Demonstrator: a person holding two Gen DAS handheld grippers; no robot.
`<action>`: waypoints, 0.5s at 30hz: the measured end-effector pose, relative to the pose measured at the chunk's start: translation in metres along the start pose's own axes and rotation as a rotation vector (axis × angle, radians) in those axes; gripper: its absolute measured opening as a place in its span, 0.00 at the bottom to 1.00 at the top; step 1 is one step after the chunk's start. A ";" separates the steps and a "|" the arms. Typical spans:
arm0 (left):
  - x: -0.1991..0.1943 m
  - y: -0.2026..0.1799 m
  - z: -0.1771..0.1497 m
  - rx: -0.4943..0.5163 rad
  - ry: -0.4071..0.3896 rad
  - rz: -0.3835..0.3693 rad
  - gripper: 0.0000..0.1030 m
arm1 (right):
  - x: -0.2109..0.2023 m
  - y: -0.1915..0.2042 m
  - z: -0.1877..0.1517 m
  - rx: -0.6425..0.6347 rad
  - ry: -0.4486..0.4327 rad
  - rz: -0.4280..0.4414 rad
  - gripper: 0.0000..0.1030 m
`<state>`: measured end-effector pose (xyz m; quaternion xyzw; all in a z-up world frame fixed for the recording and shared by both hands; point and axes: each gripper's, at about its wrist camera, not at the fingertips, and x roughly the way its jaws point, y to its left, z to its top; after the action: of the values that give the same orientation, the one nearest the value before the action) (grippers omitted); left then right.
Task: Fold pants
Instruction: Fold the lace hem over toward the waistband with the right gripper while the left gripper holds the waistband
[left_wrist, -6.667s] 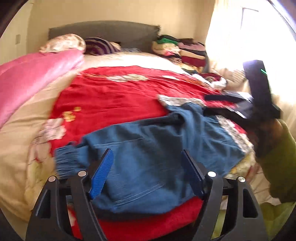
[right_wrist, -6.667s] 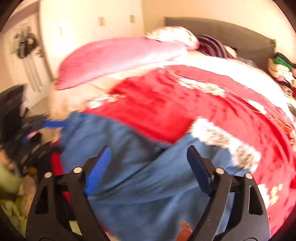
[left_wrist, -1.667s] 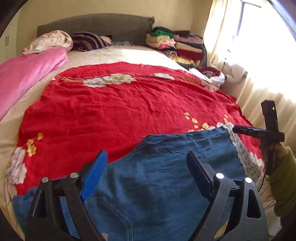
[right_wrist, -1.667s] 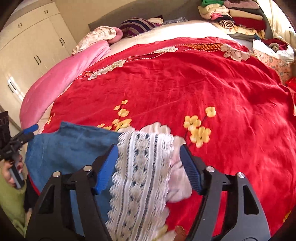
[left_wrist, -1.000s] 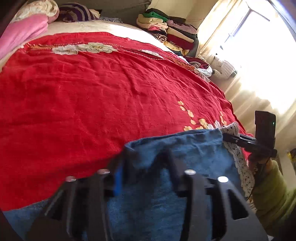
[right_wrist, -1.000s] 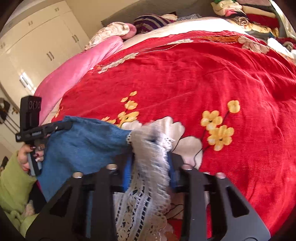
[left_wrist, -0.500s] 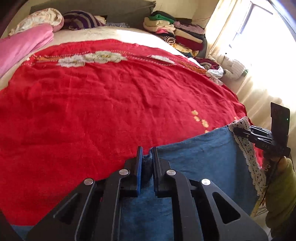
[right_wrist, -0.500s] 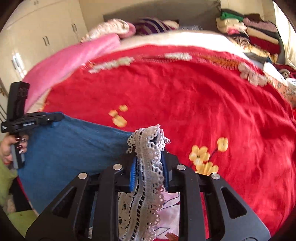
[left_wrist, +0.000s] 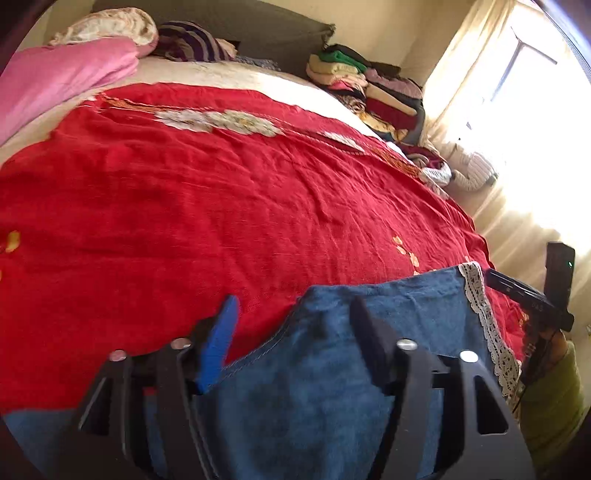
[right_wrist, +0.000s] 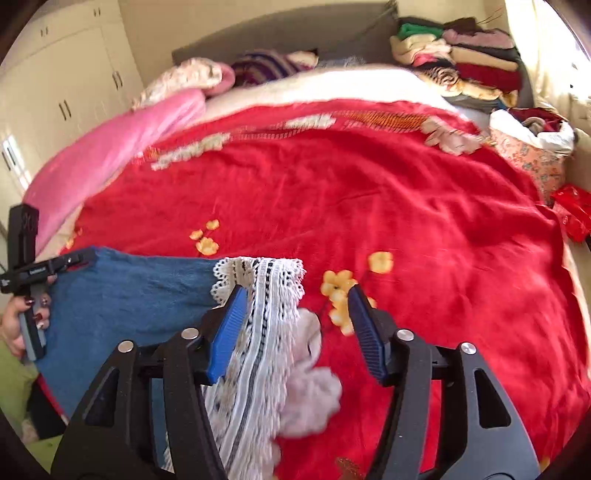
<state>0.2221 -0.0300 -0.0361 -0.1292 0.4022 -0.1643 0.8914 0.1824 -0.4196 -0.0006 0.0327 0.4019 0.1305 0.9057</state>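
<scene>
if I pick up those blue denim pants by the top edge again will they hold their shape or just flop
Probably flop: the blue denim pants follow the red bedspread and wrinkle near the left hand-held gripper, whose jaws are opening around the edge. Denim looks thick, so likely some weight. The white lace trim looks looser still, apt to dangle; the right hand-held gripper is opening too.

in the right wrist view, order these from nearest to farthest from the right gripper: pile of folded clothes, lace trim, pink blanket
1. lace trim: between the opening jaws of the right gripper, beside its left pad.
2. pink blanket: along the bed's left side, mid distance.
3. pile of folded clothes: far right corner, by the headboard.
</scene>
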 end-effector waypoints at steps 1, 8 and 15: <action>-0.008 0.001 -0.002 -0.002 -0.015 0.014 0.66 | -0.012 -0.001 -0.005 0.010 -0.022 -0.001 0.53; -0.079 0.012 -0.023 -0.009 -0.117 0.162 0.66 | -0.049 0.023 -0.038 -0.044 -0.054 0.009 0.57; -0.113 0.017 -0.050 0.010 -0.119 0.264 0.66 | -0.052 0.077 -0.055 -0.163 -0.048 0.071 0.60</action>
<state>0.1169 0.0255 0.0015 -0.0803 0.3615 -0.0396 0.9281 0.0923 -0.3611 0.0123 -0.0237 0.3669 0.1942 0.9094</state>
